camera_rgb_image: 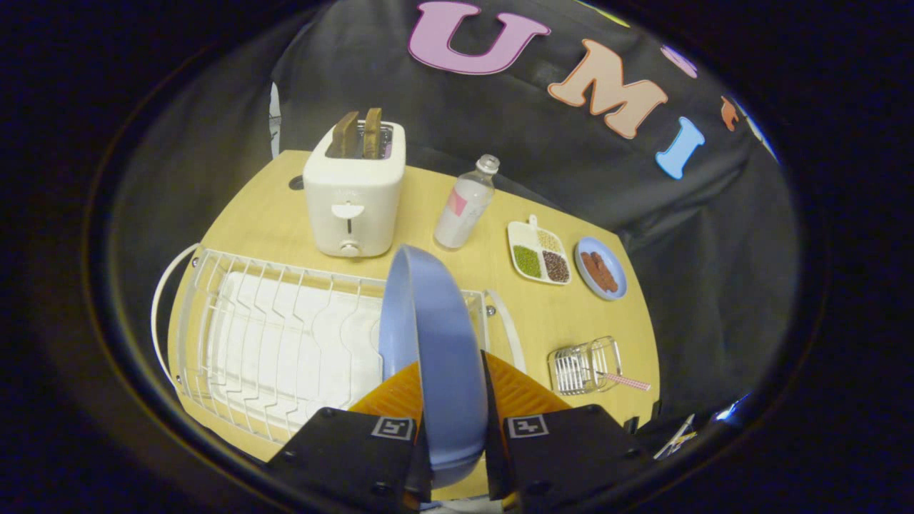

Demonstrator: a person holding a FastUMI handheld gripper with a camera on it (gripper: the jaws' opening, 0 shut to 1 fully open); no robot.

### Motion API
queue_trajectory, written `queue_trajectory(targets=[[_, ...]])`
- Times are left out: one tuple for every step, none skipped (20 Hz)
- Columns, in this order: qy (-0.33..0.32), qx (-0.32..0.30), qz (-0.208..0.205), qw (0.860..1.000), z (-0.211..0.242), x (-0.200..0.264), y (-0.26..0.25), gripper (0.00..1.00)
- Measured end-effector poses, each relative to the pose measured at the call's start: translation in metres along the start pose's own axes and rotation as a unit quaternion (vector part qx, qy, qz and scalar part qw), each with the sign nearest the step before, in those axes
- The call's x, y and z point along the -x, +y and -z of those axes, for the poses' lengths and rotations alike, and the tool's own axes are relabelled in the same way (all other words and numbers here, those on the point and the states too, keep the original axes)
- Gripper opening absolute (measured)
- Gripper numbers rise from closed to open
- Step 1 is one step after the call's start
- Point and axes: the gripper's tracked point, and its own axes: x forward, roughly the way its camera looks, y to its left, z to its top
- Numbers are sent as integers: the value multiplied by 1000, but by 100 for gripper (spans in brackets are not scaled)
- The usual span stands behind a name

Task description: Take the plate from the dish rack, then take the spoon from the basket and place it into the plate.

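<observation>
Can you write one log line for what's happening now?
gripper: shut on blue plate | plate: on edge, over dish rack | spoon: in basket

The gripper (pixel 453 400) has its jaws closed on the blue plate (pixel 435 343), which stands on edge between them, one jaw pressing each face. Beyond the jaws and to their left lies the white wire dish rack (pixel 271 343) on the wooden desk (pixel 564 318). Farther ahead stand a white toaster (pixel 353 193) with two bread slices and a clear bottle (pixel 465 205). To the right of the jaws, a small wire basket (pixel 584 365) holds a spoon (pixel 627 382), its handle sticking out.
</observation>
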Motion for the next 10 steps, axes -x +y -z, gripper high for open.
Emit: queue_trajectory(targets=[[-9, 8, 13, 1000, -2, -1, -6, 33], [-17, 10, 19, 1000, -6, 2, -10, 33], [-20, 3, 11, 1000, -8, 3, -12, 33], [-21, -7, -1, 1000, -8, 5, -13, 33], [-20, -23, -16, 999, -8, 6, -14, 33], [-19, -39, -36, 998, -8, 6, -15, 33], [-18, -59, -62, 996, -6, 8, -15, 33], [-13, -82, -91, 992, -6, 9, -15, 33], [-9, -106, -119, 987, -4, 11, -16, 33], [-9, -130, -149, 980, -6, 15, -18, 33]])
